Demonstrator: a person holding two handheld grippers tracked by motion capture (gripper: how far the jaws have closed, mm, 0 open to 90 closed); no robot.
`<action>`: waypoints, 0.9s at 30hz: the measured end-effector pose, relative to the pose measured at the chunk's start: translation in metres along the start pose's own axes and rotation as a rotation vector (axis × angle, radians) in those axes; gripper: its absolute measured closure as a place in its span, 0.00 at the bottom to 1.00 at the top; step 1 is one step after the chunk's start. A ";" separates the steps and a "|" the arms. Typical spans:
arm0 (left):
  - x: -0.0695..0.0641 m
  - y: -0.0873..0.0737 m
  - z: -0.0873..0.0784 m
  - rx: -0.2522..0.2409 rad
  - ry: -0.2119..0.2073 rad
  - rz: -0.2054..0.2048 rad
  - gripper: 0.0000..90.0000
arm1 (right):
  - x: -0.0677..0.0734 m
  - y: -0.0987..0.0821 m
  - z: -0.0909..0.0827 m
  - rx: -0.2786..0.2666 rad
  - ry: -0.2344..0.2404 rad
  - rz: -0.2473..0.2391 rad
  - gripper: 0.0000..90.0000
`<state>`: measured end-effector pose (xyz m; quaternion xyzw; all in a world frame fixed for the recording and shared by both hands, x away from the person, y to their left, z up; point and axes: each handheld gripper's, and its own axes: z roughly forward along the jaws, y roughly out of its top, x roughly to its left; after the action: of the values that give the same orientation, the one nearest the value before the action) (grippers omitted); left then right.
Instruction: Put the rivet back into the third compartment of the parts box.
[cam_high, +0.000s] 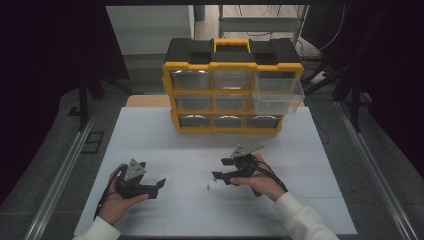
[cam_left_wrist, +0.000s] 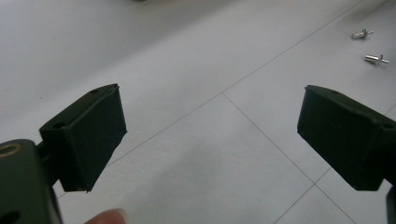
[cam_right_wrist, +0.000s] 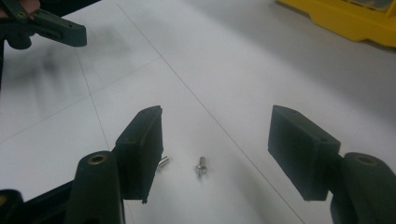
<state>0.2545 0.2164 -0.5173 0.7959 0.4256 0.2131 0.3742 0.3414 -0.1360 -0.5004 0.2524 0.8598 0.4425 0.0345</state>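
Observation:
Two small silver screws lie on the white table top. In the right gripper view one screw lies between the open jaws of my right gripper, and the other screw lies right beside the left jaw. From above, my right gripper points left, just over a screw. My left gripper rests low at the front left, open, with nothing between its jaws. The left gripper view has its jaws wide apart and both screws farther off at the upper right.
A yellow and black drawer organiser stands at the back of the table. Its clear right-hand drawer is pulled out toward me. The left gripper shows at the top left of the right gripper view. Metal rails run along both sides of the table.

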 end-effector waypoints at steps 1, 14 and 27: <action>0.000 0.000 0.000 -0.001 0.000 -0.001 0.09 | 0.000 0.000 0.001 0.005 -0.002 0.000 0.39; 0.000 0.000 0.000 0.000 0.000 0.000 0.09 | 0.003 -0.005 0.015 0.063 -0.027 -0.017 0.40; 0.000 0.000 0.000 0.000 0.000 0.001 0.09 | 0.008 -0.013 0.032 0.129 -0.053 -0.043 0.40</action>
<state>0.2543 0.2166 -0.5172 0.7960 0.4253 0.2133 0.3742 0.3383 -0.1144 -0.5284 0.2471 0.8906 0.3784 0.0503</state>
